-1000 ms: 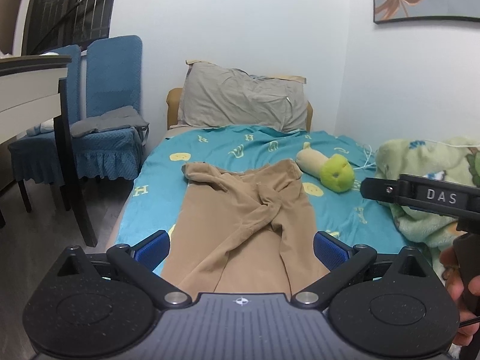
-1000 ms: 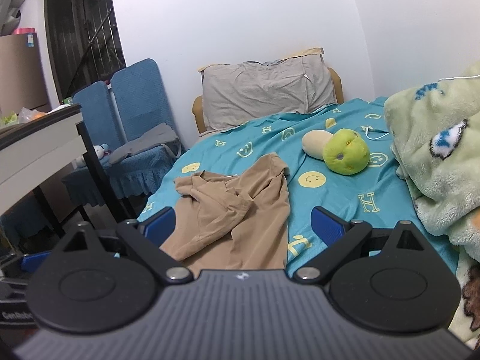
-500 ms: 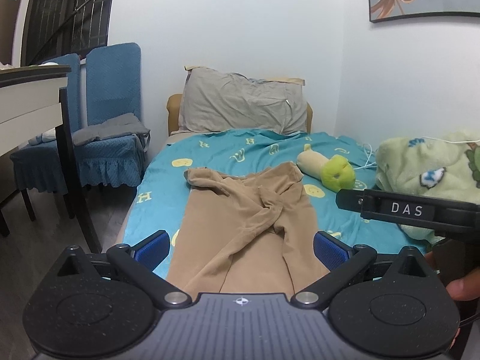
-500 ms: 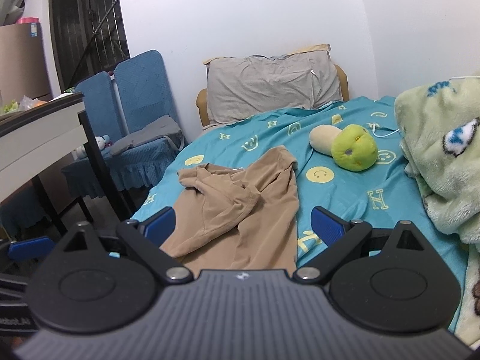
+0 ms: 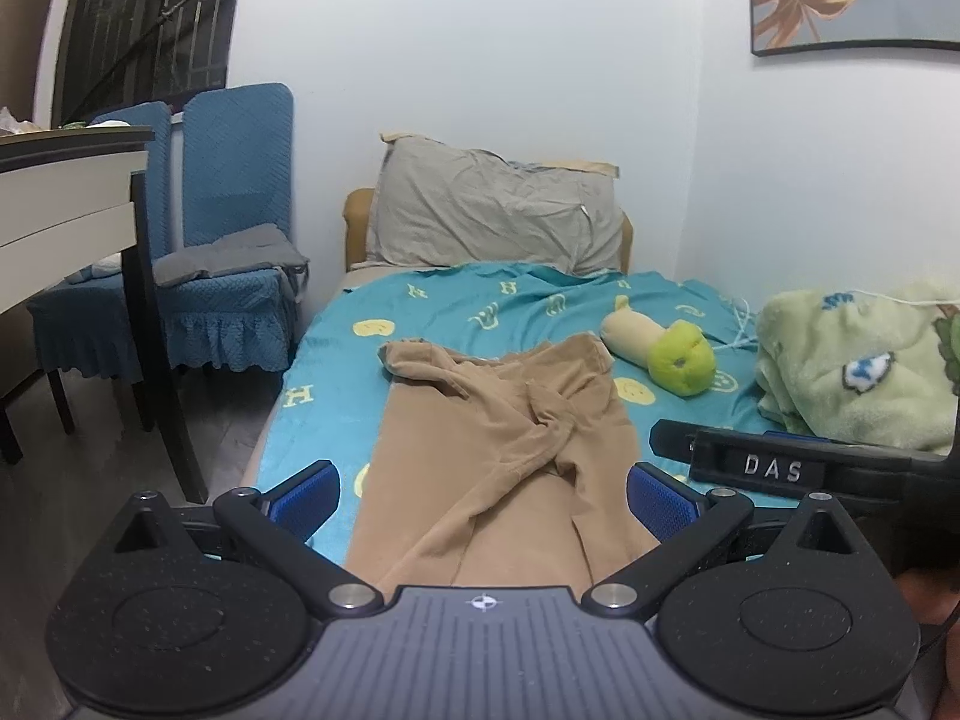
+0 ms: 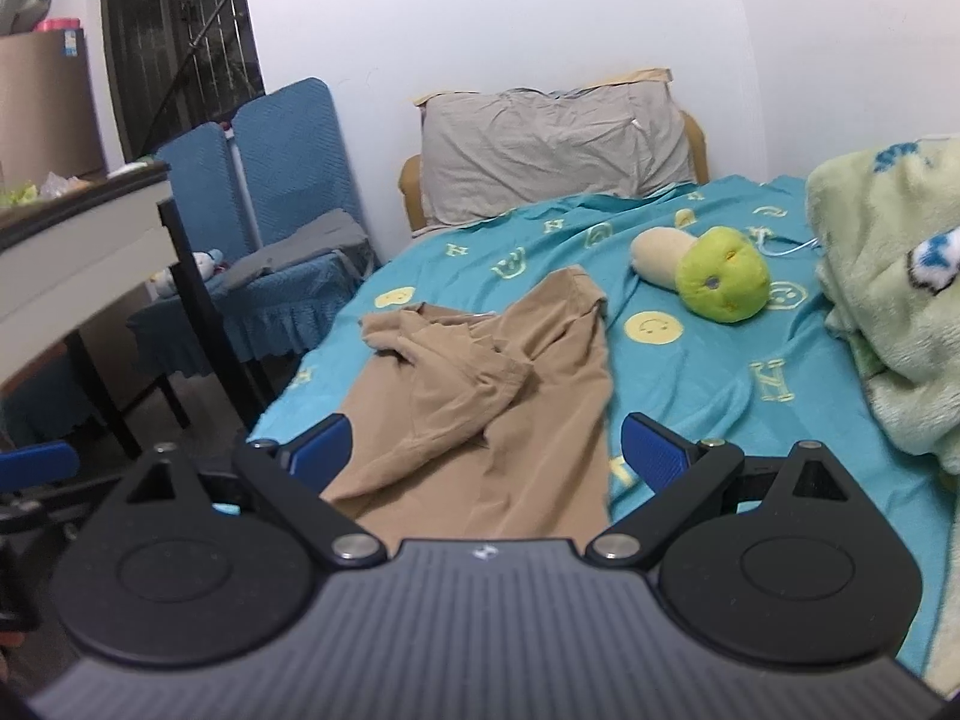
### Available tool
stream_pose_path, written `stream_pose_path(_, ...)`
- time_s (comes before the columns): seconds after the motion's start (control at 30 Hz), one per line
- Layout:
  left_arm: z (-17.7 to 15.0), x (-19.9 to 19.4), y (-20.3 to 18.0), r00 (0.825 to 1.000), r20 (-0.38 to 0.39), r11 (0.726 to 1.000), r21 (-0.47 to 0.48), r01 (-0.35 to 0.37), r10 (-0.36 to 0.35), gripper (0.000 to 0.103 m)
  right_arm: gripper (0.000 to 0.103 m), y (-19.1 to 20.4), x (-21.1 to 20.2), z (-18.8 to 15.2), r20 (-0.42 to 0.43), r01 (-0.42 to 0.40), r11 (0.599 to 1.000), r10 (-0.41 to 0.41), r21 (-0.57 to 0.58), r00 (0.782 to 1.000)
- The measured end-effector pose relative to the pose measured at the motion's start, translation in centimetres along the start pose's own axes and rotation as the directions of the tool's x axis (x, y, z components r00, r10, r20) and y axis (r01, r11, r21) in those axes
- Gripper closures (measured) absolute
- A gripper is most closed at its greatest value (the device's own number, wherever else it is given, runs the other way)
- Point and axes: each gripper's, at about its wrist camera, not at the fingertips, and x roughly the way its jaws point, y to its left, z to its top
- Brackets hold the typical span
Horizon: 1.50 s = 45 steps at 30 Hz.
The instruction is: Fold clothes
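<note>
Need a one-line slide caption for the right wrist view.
Open right hand-held gripper facing rumpled tan trousers on a teal bedsheet.

bare sheet (image 6: 678, 384) between trousers (image 6: 492, 402) and plush toy (image 6: 720, 276).

A bed with a teal sheet (image 5: 480, 306) printed with yellow smiley faces. A grey pillow (image 5: 492, 216) stands at the far end. A green and cream plush toy (image 5: 666, 354) lies right of centre, a pale green blanket (image 5: 852, 378) far right. Blue chairs (image 5: 228, 228) stand left.
</note>
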Motion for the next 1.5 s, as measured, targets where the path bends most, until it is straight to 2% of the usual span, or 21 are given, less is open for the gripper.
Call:
stream_pose_path(0.13, -0.1, 0.4, 1.5, 1.000, 0.007, 0.999, -0.039, -0.023, 0.023, 0.000, 0.021, 0.7, 2.9, 2.1, 0.000, -0.046, 0.999, 0.046, -0.002, 0.999)
stream_pose_path(0.2, -0.3, 0.7, 2.4, 0.999, 0.008, 0.998, -0.053, -0.032, 0.032, 0.000, 0.022, 1.3, 5.2, 3.4, -0.004, -0.060, 0.998, 0.060, -0.014, 0.998)
stream_pose_path(0.33, -0.9, 1.9, 3.7, 0.999, -0.007, 0.996, -0.072, -0.043, 0.043, 0.000, 0.026, 2.2, 11.8, 4.9, -0.019, -0.099, 0.994, 0.098, -0.050, 0.995)
stream_pose_path(0.4, -1.3, 2.8, 4.2, 0.998, -0.026, 0.996, -0.074, -0.052, 0.050, 0.000, 0.027, 2.9, 16.0, 5.0, -0.070, -0.104, 0.988, 0.096, -0.112, 0.993)
stream_pose_path(0.47, -1.7, 3.6, 4.7, 0.997, -0.048, 0.995, -0.082, -0.059, 0.055, 0.000, 0.033, 3.0, 19.8, 5.1, -0.108, -0.079, 0.984, 0.062, -0.159, 0.992)
stream_pose_path(0.53, -2.0, 4.2, 5.2, 0.996, -0.071, 0.993, -0.103, -0.057, 0.050, 0.000, 0.033, 1.6, 22.3, 5.4, -0.115, -0.006, 0.996, -0.004, -0.091, 0.993)
stream_pose_path(0.6, -2.2, 4.7, 5.4, 0.996, -0.079, 0.992, -0.117, -0.046, 0.037, 0.000, 0.033, -0.2, 24.2, 5.2, -0.143, 0.017, 1.000, -0.018, -0.007, 0.990)
stream_pose_path(0.63, -2.3, 4.9, 5.5, 0.996, -0.081, 0.992, -0.122, -0.042, 0.032, 0.000, 0.037, -1.1, 25.1, 5.2, -0.158, 0.029, 0.999, -0.023, 0.034, 0.987)
stream_pose_path(0.67, -2.4, 5.1, 5.6, 0.996, -0.084, 0.992, -0.121, -0.040, 0.030, 0.000, 0.042, -1.8, 26.0, 5.1, -0.176, 0.031, 0.998, -0.019, 0.062, 0.984)
stream_pose_path(0.73, -2.7, 5.6, 5.4, 0.995, -0.095, 0.993, -0.107, -0.042, 0.032, 0.000, 0.045, -2.4, 27.4, 4.8, -0.238, -0.031, 0.999, 0.040, 0.041, 0.970)
stream_pose_path(0.8, -3.0, 5.9, 5.2, 0.994, -0.102, 0.995, -0.095, -0.041, 0.031, 0.000, 0.058, -2.5, 28.1, 4.7, -0.282, -0.091, 0.996, 0.092, 0.018, 0.955)
stream_pose_path(0.87, -3.2, 6.2, 4.9, 0.994, -0.104, 0.996, -0.083, -0.044, 0.035, 0.000, 0.094, -2.4, 27.9, 4.7, -0.288, -0.120, 0.993, 0.113, -0.006, 0.951)
stream_pose_path(0.9, -3.2, 6.3, 4.8, 0.994, -0.103, 0.996, -0.077, -0.047, 0.039, 0.000, 0.095, -2.6, 27.5, 4.9, -0.271, -0.115, 0.993, 0.112, 0.004, 0.956)
stream_pose_path(1.03, -3.3, 6.3, 4.6, 0.995, -0.089, 0.996, -0.079, -0.051, 0.044, 0.000, 0.095, -4.8, 24.1, 5.7, -0.100, -0.089, 0.985, 0.104, 0.146, 0.990)
stream_pose_path(1.13, -3.4, 6.0, 4.1, 0.997, -0.066, 0.996, -0.073, -0.052, 0.047, 0.000, 0.095, -6.4, 21.4, 4.9, 0.000, -0.038, 0.973, 0.040, 0.227, 0.999)
stream_pose_path(1.23, -3.6, 5.9, 3.5, 0.997, -0.052, 0.997, -0.052, -0.054, 0.051, 0.000, 0.095, -7.1, 20.9, 3.5, -0.013, 0.048, 0.972, -0.046, 0.229, 0.999)
stream_pose_path(1.37, -3.9, 6.5, 2.8, 0.996, -0.078, 0.998, -0.044, -0.053, 0.050, 0.000, 0.090, -7.1, 20.7, 2.8, -0.102, 0.104, 0.955, -0.079, 0.277, 0.992)
stream_pose_path(1.4, -3.9, 6.6, 2.7, 0.996, -0.080, 0.998, -0.044, -0.051, 0.047, 0.000, 0.082, -6.8, 20.4, 2.9, -0.119, 0.112, 0.953, -0.081, 0.283, 0.990)
stream_pose_path(1.43, -3.9, 6.7, 2.5, 0.996, -0.076, 0.998, -0.041, -0.050, 0.047, 0.000, 0.067, -6.5, 20.1, 2.9, -0.136, 0.120, 0.950, -0.083, 0.289, 0.987)
stream_pose_path(1.47, -4.0, 6.9, 2.3, 0.996, -0.074, 0.998, -0.040, -0.056, 0.053, 0.000, 0.042, -6.1, 19.5, 3.0, -0.141, 0.122, 0.950, -0.084, 0.286, 0.986)
stream_pose_path(1.5, -4.0, 7.1, 2.1, 0.996, -0.073, 0.997, -0.038, -0.062, 0.060, 0.000, 0.031, -5.4, 18.2, 3.4, -0.114, 0.108, 0.959, -0.080, 0.261, 0.990)
